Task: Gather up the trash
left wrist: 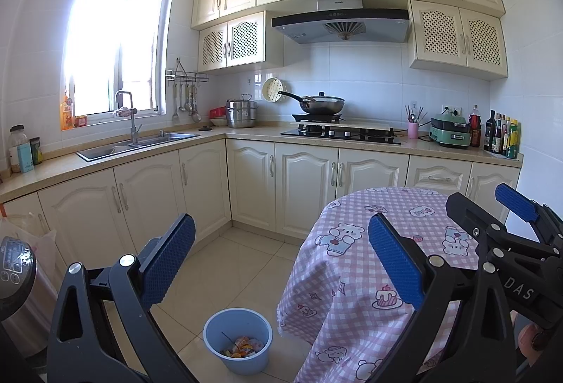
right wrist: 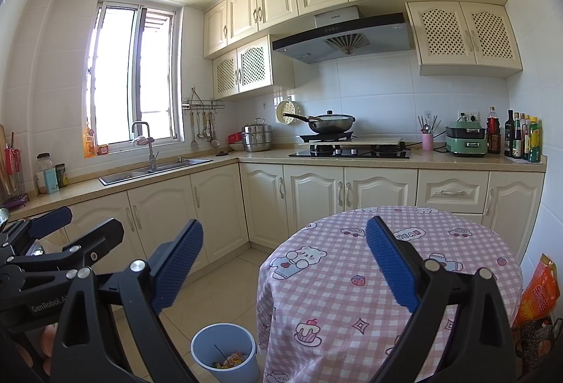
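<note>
A light blue trash bin (left wrist: 238,340) stands on the tiled floor left of the round table (left wrist: 352,277). Colourful wrappers (left wrist: 242,347) lie in its bottom. It also shows in the right wrist view (right wrist: 225,353). My left gripper (left wrist: 281,259) is open and empty, held above the bin and the table's left edge. My right gripper (right wrist: 284,263) is open and empty, held over the table (right wrist: 352,295). The right gripper shows at the right of the left wrist view (left wrist: 492,217). The left gripper shows at the left of the right wrist view (right wrist: 70,224).
The table has a pink checked cloth with bears. An L-shaped counter (left wrist: 246,133) carries a sink (left wrist: 137,143), a stove with a wok (left wrist: 322,103), a pot and bottles. A steel appliance (left wrist: 16,277) stands at the left. An orange bag (right wrist: 538,291) sits right of the table.
</note>
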